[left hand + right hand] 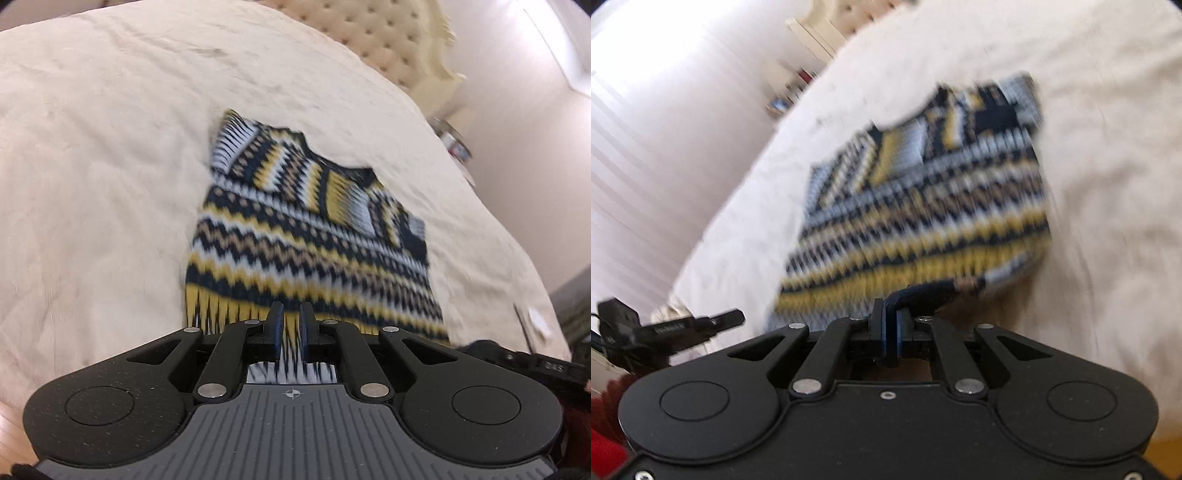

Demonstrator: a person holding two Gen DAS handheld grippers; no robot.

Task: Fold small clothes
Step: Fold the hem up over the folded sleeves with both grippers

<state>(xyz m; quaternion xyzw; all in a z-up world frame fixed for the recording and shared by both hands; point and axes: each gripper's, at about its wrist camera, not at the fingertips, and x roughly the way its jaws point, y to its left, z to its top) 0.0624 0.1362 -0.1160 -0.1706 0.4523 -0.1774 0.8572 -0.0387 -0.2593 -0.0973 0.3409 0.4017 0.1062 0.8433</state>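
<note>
On the cream bed cover (pixel 110 166) lies the patterned knit vest (pixel 295 229), its neckline toward the tufted headboard (pixel 369 33). My left claw (pixel 291 325) is clenched on the vest's near hem, yellow fringe pattern pinched between its fingers. My right claw (pixel 891 325) is clenched on the dark hem edge at the other corner

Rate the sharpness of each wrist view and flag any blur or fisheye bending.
Left wrist view: the patterned sweater is mildly smeared, the left hand-held gripper is crisp, and the bed cover bulges from fisheye distortion. Right wrist view: much heavier motion blur streaks the sweater, the right hand-held gripper stays sharp, and the background at upper left is washed out bright.
</note>
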